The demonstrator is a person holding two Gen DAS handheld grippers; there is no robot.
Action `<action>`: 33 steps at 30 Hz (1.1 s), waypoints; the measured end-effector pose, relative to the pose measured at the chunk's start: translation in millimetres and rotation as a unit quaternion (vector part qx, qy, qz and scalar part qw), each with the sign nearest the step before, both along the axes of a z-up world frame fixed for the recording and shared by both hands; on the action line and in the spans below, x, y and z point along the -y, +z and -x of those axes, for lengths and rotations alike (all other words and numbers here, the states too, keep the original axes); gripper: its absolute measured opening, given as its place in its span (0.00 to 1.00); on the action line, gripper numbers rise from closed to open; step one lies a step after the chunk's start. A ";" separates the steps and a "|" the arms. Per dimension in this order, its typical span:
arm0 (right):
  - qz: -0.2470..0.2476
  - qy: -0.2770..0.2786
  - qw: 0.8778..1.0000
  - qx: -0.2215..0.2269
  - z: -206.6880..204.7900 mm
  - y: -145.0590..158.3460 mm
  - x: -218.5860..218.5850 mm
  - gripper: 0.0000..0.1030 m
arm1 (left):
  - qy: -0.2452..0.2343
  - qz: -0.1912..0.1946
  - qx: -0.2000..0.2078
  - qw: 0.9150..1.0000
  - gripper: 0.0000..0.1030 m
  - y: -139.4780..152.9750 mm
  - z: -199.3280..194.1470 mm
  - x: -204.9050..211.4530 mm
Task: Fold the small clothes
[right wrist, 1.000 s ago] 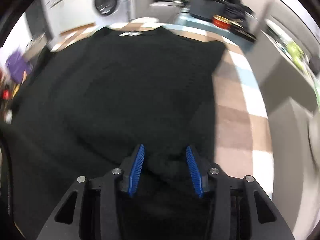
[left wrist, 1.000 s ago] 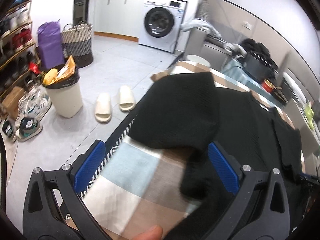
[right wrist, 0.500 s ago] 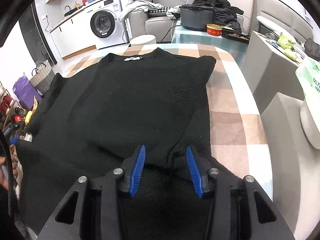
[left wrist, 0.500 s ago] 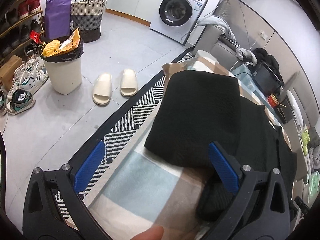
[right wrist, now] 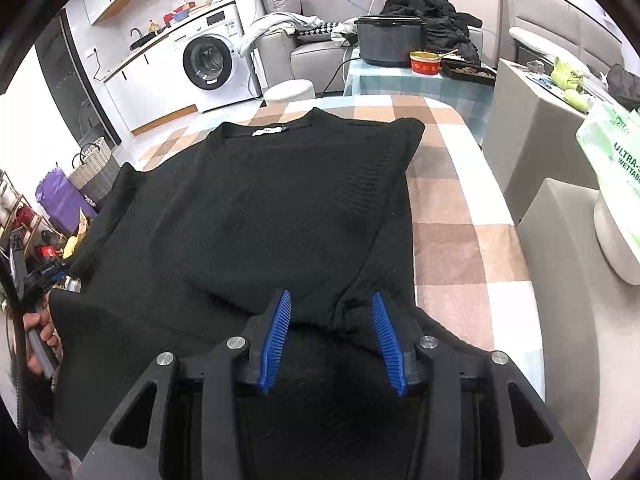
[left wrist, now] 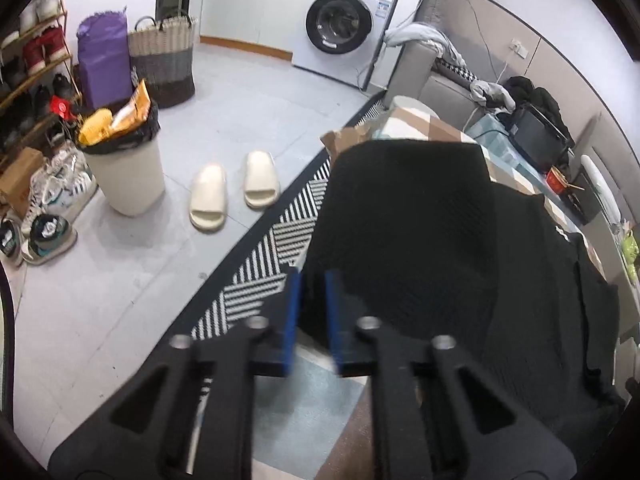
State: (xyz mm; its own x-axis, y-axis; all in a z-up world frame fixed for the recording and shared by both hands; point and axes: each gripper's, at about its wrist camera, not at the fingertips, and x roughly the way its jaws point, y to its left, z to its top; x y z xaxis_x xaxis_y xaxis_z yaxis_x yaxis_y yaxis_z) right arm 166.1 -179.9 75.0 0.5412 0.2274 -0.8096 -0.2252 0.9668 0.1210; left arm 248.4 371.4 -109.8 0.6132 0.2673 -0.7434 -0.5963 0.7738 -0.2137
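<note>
the surface (right wrist: 460,240), covered in a checked cloth of brown, white and pale blue, carries a black knit top (right wrist: 260,208) that spreads over most of it, neckline and white label toward the far edge, one sleeve folded in across the body. the top's left side drapes over the surface's left edge, above a black-and-white striped rug (left wrist: 260,280) on the floor. beyond the rug stand a white bin (left wrist: 128,176) stuffed with wrappers and a pair of cream slippers (left wrist: 234,196). the right tongs (right wrist: 330,336) sit at the near edge with their blue pads apart, a raised fold of the top's hem between them. the left tongs (left wrist: 312,312) are pressed nearly together, clamped on the top's left edge.
</note>
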 end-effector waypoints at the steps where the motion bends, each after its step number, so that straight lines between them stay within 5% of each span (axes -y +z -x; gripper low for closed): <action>1: -0.001 0.000 1.000 0.000 0.5 0.5 0.5 0.43 | 0.000 0.000 0.005 1.000 0.05 1.6 0.8 0.0; 11: -0.012 0.000 1.000 0.001 4.7 1.1 4.2 0.43 | -0.008 -0.011 0.029 0.999 0.02 17.4 15.7 5.5; 21: -0.026 -0.001 1.000 0.002 6.8 0.8 8.8 0.43 | -0.053 -0.036 0.087 0.994 0.01 78.0 10.1 44.4; 28: -0.037 -0.004 0.999 0.002 10.4 1.0 12.7 0.43 | -0.133 -0.073 0.119 0.981 0.01 136.9 -22.8 121.5; 33: -0.044 -0.009 0.999 0.007 16.8 4.9 17.7 0.43 | -0.221 -0.074 0.132 0.964 0.01 157.6 -56.6 206.7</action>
State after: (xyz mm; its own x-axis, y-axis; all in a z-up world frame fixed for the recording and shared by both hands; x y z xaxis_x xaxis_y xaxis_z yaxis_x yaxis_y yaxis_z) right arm 149.3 -197.6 79.9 0.5571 0.2874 -0.7791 -0.2111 0.9564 0.2019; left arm 305.0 164.6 47.8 0.8541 0.0280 -0.5193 -0.1420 0.9732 -0.1811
